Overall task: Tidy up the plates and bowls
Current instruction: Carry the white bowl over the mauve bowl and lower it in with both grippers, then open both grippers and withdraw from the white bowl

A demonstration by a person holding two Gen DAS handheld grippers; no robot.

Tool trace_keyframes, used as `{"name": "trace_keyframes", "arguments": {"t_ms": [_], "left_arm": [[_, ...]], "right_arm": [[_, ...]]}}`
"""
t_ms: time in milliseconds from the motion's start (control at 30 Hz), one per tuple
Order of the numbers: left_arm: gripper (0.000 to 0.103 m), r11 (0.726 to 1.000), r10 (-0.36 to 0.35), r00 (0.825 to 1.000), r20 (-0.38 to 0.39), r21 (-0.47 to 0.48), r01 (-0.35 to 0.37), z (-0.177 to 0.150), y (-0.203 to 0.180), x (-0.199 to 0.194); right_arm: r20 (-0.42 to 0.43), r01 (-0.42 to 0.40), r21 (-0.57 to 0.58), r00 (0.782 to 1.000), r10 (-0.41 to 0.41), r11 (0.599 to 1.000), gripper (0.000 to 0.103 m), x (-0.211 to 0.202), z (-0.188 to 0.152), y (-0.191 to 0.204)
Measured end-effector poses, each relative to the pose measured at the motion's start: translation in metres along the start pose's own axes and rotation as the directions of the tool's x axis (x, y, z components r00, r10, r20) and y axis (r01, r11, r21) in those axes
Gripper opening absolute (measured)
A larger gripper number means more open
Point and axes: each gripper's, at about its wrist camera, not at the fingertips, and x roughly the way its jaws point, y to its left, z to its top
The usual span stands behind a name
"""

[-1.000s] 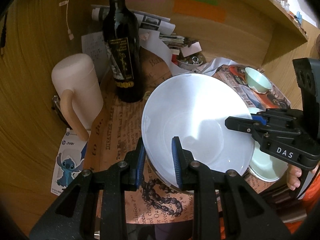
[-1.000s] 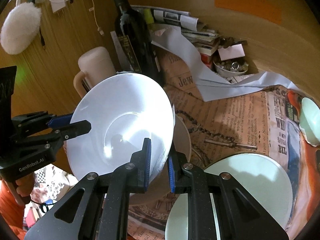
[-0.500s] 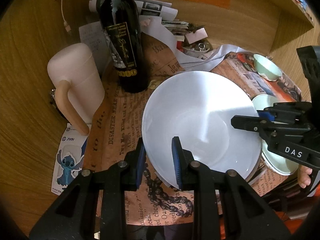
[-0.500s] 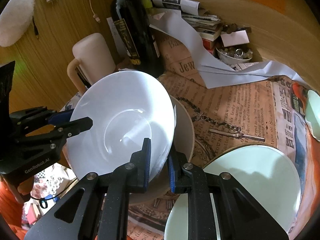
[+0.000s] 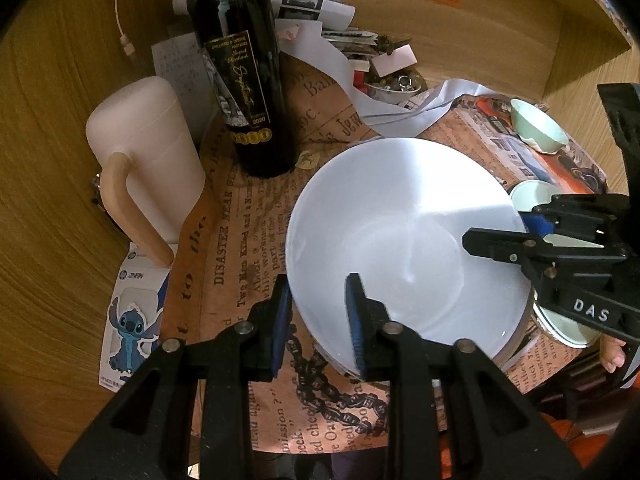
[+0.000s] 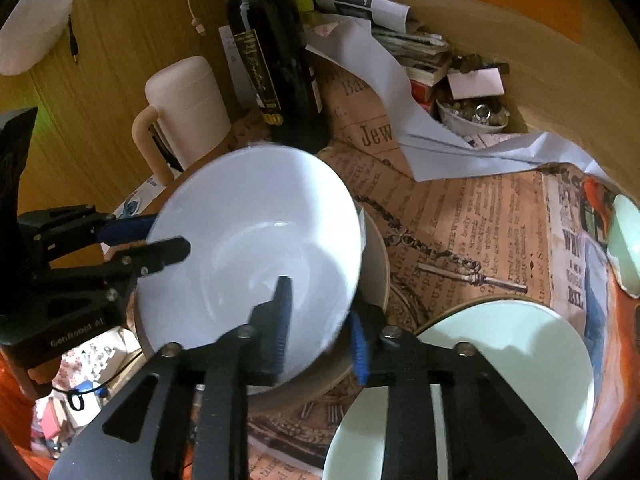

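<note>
White and glossy, the big bowl (image 5: 404, 240) sits nested in a beige-rimmed dish (image 6: 378, 264) on the newspaper-print paper (image 5: 240, 240) that covers the desk. Both grippers straddle its rim from opposite sides. The left gripper (image 5: 318, 316) has the near edge of the bowl between its jaws, which are opening; the blue pads (image 5: 282, 320) stand clear of the rim on either side. The right gripper (image 6: 320, 328) likewise has the rim between its jaws, and these too are opening, with a visible gap at each pad.

Just beside the stacked pair lies a pale green plate (image 6: 512, 360), and further off near the desk's far corner rests a small green bowl (image 5: 540, 128), tilted. Behind the white bowl stands a dark wine bottle (image 5: 244, 80), upright, with a pink lidded jug (image 5: 148, 160) to its side. A cartoon sticker card (image 5: 128, 328) lies under the jug's handle. Loose white paper (image 6: 400, 92) and a small dish of metal bits (image 6: 472, 116) crowd the back.
</note>
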Motion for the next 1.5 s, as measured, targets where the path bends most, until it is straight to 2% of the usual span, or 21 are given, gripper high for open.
{"name": "trace_keyframes", "arguments": {"t_ms": [67, 267, 400, 500, 567, 733, 900, 967, 1033, 1133, 1300, 1500], "left_arm": [[0.035, 1.000, -0.003, 1.000, -0.010, -0.004, 0.003, 0.001, -0.001, 0.002], [0.048, 1.000, 0.014, 1.000, 0.026, -0.004, -0.014, 0.002, -0.002, -0.008], [0.057, 1.000, 0.020, 0.996, 0.083, -0.015, -0.019, 0.009, -0.001, -0.025], [0.060, 1.000, 0.015, 0.991, 0.131, -0.023, -0.012, 0.016, -0.004, -0.040], [0.062, 1.000, 0.014, 0.986, 0.165, -0.021, -0.011, 0.021, -0.008, -0.050], [0.070, 0.999, -0.032, 0.971, 0.236, 0.006, 0.032, 0.035, -0.027, -0.071], [0.073, 0.996, -0.082, 0.953, 0.291, 0.052, 0.070, 0.052, -0.057, -0.080], [0.073, 0.994, -0.103, 0.949, 0.297, 0.060, 0.089, 0.059, -0.067, -0.079], [0.073, 0.991, -0.132, 0.946, 0.297, 0.065, 0.118, 0.069, -0.079, -0.077], [0.073, 0.987, -0.156, 0.942, 0.298, 0.077, 0.139, 0.083, -0.099, -0.072], [0.073, 0.977, -0.207, 0.938, 0.278, 0.108, 0.183, 0.105, -0.138, -0.059], [0.073, 0.963, -0.250, 0.943, 0.218, 0.161, 0.218, 0.135, -0.191, -0.028]], "right_arm": [[0.019, 0.012, -0.009, 1.000, -0.012, 1.000, 0.042, -0.002, 0.001, 0.001], [0.047, 0.016, -0.006, 0.999, -0.016, 1.000, 0.046, -0.011, 0.004, -0.001], [0.109, 0.018, -0.001, 0.994, -0.018, 1.000, 0.058, -0.027, 0.007, -0.004], [0.159, 0.034, -0.005, 0.987, -0.032, 0.999, 0.063, -0.042, 0.007, -0.007], [0.187, 0.048, -0.005, 0.981, -0.047, 0.999, 0.070, -0.053, 0.006, -0.011], [0.260, 0.083, 0.027, 0.962, -0.087, 0.996, 0.072, -0.082, 0.004, -0.031], [0.321, 0.114, 0.088, 0.937, -0.137, 0.990, 0.073, -0.112, -0.002, -0.060], [0.341, 0.130, 0.111, 0.926, -0.161, 0.985, 0.077, -0.123, -0.006, -0.073], [0.367, 0.156, 0.142, 0.909, -0.198, 0.978, 0.082, -0.137, -0.012, -0.088], [0.392, 0.191, 0.180, 0.886, -0.248, 0.965, 0.083, -0.153, -0.018, -0.109], [0.420, 0.233, 0.259, 0.847, -0.326, 0.937, 0.084, -0.179, -0.027, -0.150], [0.414, 0.261, 0.344, 0.820, -0.395, 0.902, 0.085, -0.191, -0.036, -0.197]]}}
